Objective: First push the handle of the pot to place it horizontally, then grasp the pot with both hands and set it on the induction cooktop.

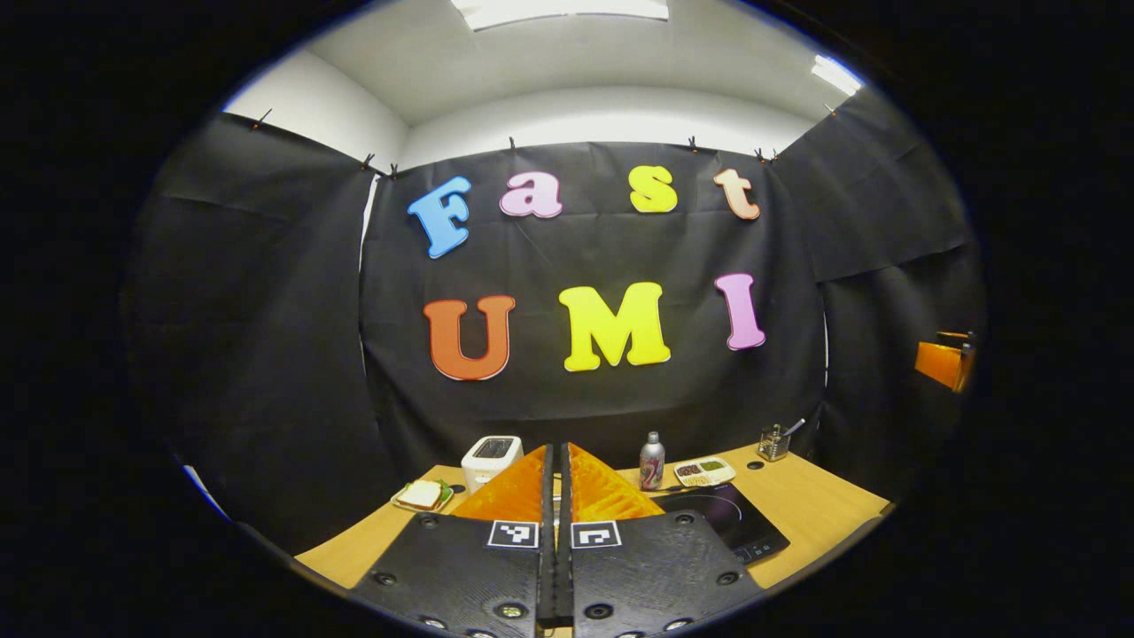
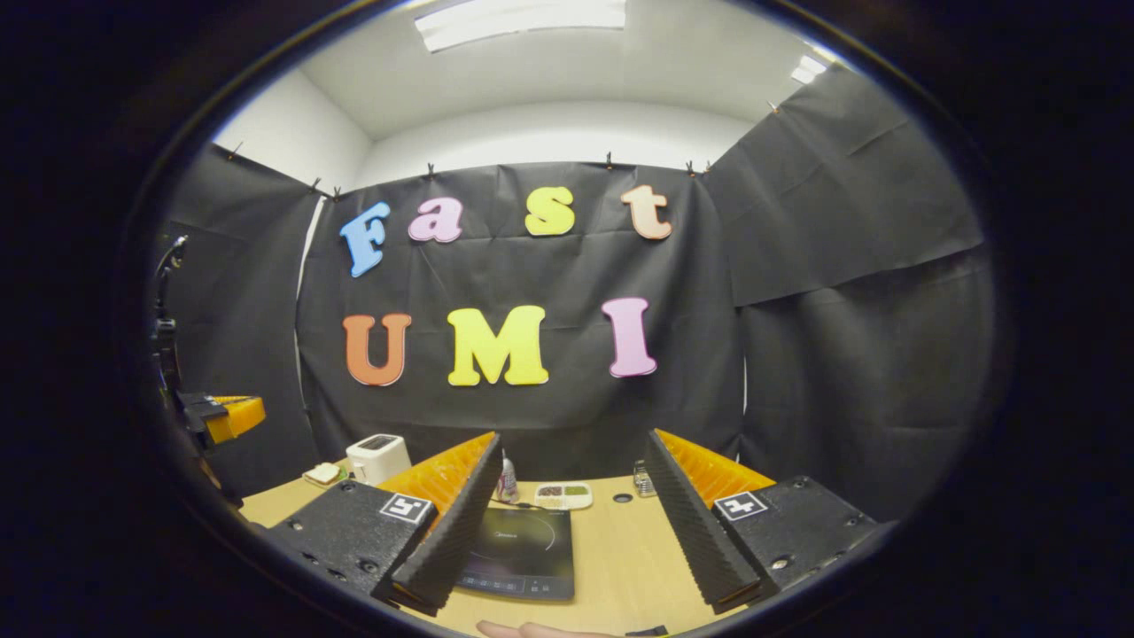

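The left gripper (image 1: 556, 461) has its fingers pressed together with nothing between them; the right gripper (image 2: 571, 483) has its fingers spread wide, both held high above the counter (image 2: 620, 549). The induction cooktop (image 2: 523, 554) lies flat on the counter near a toaster (image 2: 378, 456), a bottle (image 1: 652, 461) and a small tray (image 1: 704, 470); where the pot stands I cannot tell from these views. A pot is likely stiff, smooth and fairly heavy; I would grip it on opposite sides, rim or handle, keeping it level.
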Motion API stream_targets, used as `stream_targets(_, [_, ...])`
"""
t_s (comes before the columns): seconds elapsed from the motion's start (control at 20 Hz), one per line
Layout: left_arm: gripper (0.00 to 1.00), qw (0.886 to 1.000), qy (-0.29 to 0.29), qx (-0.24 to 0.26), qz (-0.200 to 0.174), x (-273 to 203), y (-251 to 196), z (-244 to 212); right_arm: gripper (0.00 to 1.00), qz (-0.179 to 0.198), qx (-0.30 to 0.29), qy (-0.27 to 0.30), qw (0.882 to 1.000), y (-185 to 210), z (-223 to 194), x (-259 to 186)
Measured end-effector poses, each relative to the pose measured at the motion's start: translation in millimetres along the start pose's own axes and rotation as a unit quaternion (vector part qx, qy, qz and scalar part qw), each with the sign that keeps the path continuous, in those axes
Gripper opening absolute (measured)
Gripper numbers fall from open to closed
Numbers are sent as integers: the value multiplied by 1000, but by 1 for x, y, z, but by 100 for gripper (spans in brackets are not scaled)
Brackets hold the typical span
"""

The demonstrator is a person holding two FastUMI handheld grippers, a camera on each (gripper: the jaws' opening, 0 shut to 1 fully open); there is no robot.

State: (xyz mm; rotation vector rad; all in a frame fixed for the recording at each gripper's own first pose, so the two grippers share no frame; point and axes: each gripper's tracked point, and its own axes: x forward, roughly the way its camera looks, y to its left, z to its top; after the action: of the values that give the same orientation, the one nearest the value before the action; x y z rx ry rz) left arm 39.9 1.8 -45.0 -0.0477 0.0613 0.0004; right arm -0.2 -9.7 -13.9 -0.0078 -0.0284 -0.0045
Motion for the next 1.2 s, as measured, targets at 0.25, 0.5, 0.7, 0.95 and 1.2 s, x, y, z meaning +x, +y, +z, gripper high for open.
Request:
stream_targets(0.25, [0,996,89,-29,-8,34,5,-60,96,-3,0,4,1000,-4,-6,6])
stream_targets(0.5, [0,975,215,-49,8,60,20,-137,96,3,-3,10,1000,-1,-12,12])
stream_targets(0.7, [0,952,301,-60,2,66,17,-190,96,3,-11,9,1000,0,-15,15])
stream_targets(0.95, [0,919,385,-80,-20,59,0,-241,96,5,-17,16,1000,5,-23,16])
stream_targets(1.2, [0,885,453,-106,-17,63,-8,-284,96,6,-19,25,999,5,-32,21])
